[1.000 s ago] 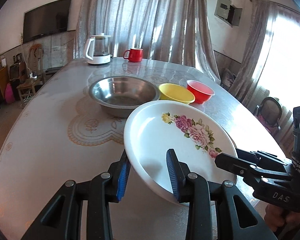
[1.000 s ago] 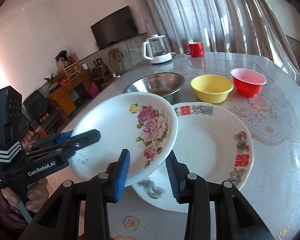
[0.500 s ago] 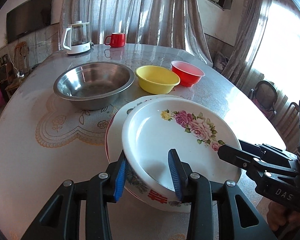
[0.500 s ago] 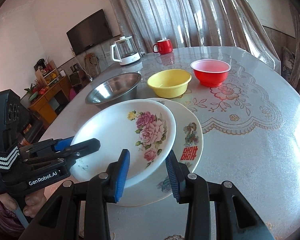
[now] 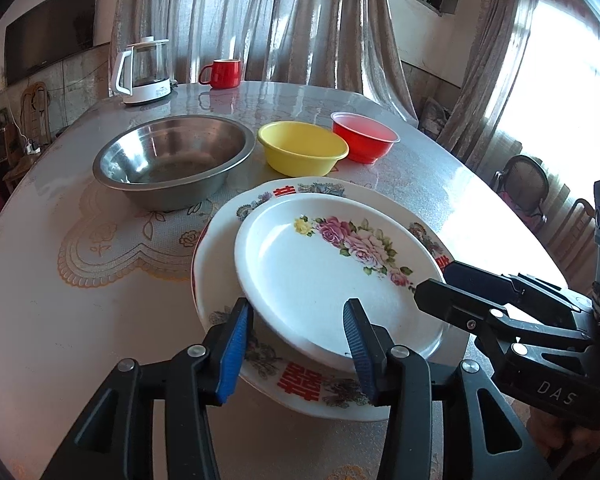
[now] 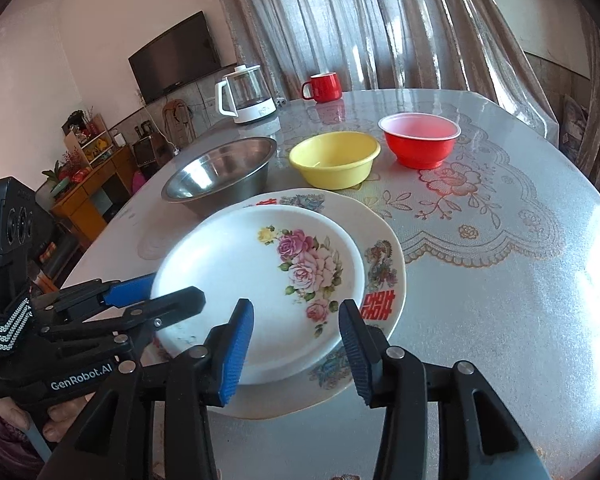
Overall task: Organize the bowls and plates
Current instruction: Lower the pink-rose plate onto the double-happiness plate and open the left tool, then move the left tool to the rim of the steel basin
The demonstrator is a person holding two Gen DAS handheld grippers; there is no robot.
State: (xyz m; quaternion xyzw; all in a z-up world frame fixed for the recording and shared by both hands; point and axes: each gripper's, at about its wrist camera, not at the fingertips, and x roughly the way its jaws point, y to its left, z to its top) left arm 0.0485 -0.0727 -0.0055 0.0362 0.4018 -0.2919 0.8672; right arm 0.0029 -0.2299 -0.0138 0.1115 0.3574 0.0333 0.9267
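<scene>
A white rose-pattern plate rests on a larger plate with red characters on the table. My left gripper straddles the rose plate's near edge, jaws apart. It also shows in the right wrist view at the plate's left rim. My right gripper straddles the near edge too, jaws apart. It also shows in the left wrist view at the plate's right rim. A steel bowl, a yellow bowl and a red bowl stand behind.
A glass kettle and a red mug stand at the table's far end. The table has a lace-pattern cover. Chairs stand at the right, a cabinet at the left.
The rose plate has come down from the air onto the larger plate. Both grippers' jaws have widened around its rim.
</scene>
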